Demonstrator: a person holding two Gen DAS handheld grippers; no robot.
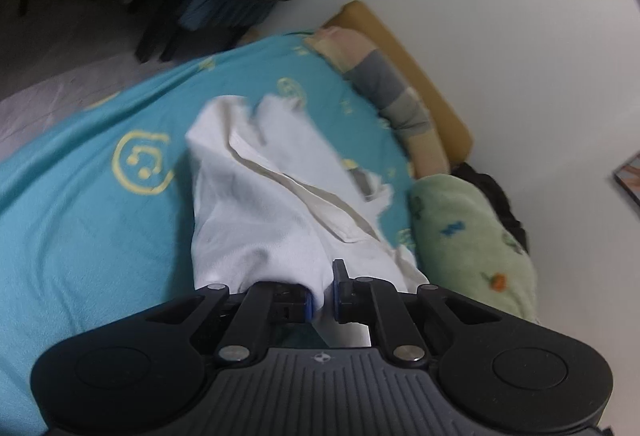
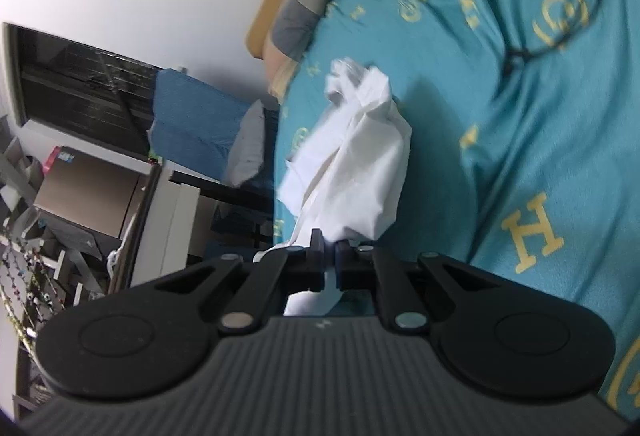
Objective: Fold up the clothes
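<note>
Left wrist view: the left gripper [image 1: 323, 290] is clamped on one white garment [image 1: 272, 204], which trails onto the teal bedsheet [image 1: 80, 204]. The right gripper [image 2: 329, 256] pinches the same garment's other end, bunched above the bed. One green blanket [image 1: 464, 236] lies alongside.

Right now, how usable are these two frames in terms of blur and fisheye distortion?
Left wrist: white garment smeared by motion, bed sheet bowed by fisheye, left gripper sharp. Right wrist: garment and sheet blurred, corners vignetted, right gripper crisp.
</note>
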